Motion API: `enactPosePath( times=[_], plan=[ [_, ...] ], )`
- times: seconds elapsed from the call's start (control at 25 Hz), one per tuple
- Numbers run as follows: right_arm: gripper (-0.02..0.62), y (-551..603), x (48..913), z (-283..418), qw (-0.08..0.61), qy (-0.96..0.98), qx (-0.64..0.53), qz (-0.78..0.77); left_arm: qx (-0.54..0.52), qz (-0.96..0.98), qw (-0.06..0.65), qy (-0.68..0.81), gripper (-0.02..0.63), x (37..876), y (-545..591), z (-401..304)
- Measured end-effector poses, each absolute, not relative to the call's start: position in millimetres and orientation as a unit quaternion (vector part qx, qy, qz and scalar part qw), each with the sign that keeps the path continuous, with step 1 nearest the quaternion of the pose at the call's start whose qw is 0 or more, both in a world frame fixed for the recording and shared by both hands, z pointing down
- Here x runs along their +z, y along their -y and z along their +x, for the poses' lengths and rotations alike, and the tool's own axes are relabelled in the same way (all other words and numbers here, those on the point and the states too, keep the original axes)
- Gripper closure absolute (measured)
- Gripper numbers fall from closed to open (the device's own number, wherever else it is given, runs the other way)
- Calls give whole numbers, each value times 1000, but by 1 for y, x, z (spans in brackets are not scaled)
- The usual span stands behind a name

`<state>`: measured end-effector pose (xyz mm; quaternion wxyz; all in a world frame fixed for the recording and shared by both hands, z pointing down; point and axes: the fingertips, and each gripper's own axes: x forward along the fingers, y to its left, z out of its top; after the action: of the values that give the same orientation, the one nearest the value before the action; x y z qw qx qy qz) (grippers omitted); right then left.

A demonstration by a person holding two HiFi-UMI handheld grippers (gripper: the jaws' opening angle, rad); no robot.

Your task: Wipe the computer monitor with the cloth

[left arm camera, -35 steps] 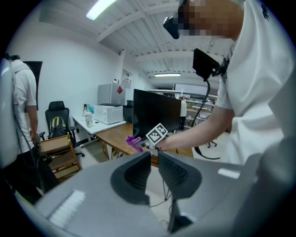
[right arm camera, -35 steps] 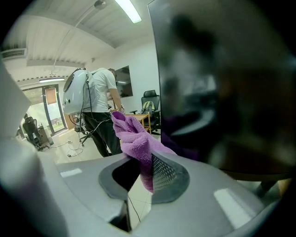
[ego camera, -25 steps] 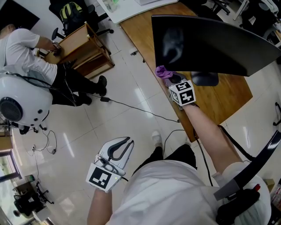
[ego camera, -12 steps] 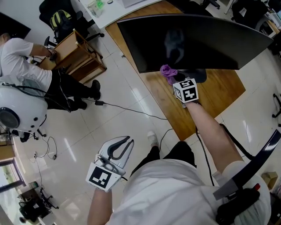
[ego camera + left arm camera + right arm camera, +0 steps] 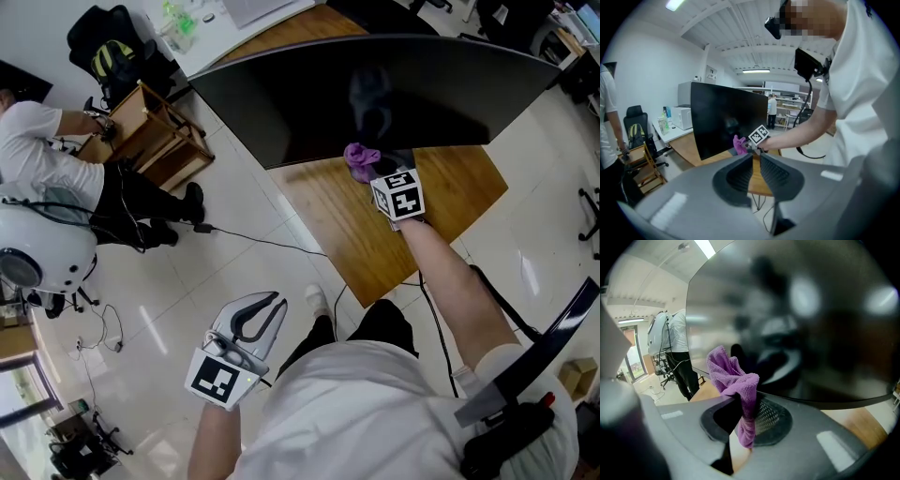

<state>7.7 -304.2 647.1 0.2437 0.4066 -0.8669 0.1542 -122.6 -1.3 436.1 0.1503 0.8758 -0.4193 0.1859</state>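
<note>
A wide black curved monitor (image 5: 375, 94) stands on a wooden desk (image 5: 375, 244). My right gripper (image 5: 375, 173) is shut on a purple cloth (image 5: 359, 159) and holds it just under the screen's lower edge, near the middle. In the right gripper view the cloth (image 5: 733, 380) bunches above the jaws and hangs down between them, right in front of the dark screen (image 5: 811, 324). My left gripper (image 5: 272, 305) hangs low over the floor, far from the desk, shut and holding nothing. In the left gripper view the monitor (image 5: 726, 117) and the cloth (image 5: 739, 144) appear beyond its jaws.
A seated person (image 5: 47, 131) works at a small wooden cabinet (image 5: 155, 131) at the left. A white round machine (image 5: 37, 253) stands on the tiled floor, and a black cable (image 5: 253, 239) runs across it toward the desk. A white desk (image 5: 234, 19) lies behind.
The head view has swung, so the monitor now spreads much farther left. The right gripper with the cloth has shifted from the screen's lower left corner toward its middle. The left gripper has stayed put.
</note>
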Motion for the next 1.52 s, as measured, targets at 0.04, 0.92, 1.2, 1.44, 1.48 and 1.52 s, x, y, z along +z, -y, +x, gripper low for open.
enactPosePath(
  times=[0.04, 0.92, 1.2, 1.44, 1.48, 1.52],
  plan=[
    [548, 305, 648, 13, 243, 866, 155, 408, 185, 877, 150, 418, 535, 436, 3, -118],
    [548, 335, 652, 171, 242, 837, 161, 463, 190, 902, 138, 361, 535, 440, 52, -5],
    [548, 342, 652, 213, 237, 828, 166, 480, 196, 907, 134, 347, 535, 440, 63, 24],
    [548, 349, 653, 255, 237, 817, 165, 499, 197, 911, 130, 338, 536, 442, 71, 46],
    [548, 351, 652, 262, 237, 815, 165, 502, 198, 911, 129, 337, 535, 443, 72, 49],
    [548, 352, 652, 269, 237, 814, 164, 504, 199, 912, 128, 335, 535, 443, 73, 53]
  ],
)
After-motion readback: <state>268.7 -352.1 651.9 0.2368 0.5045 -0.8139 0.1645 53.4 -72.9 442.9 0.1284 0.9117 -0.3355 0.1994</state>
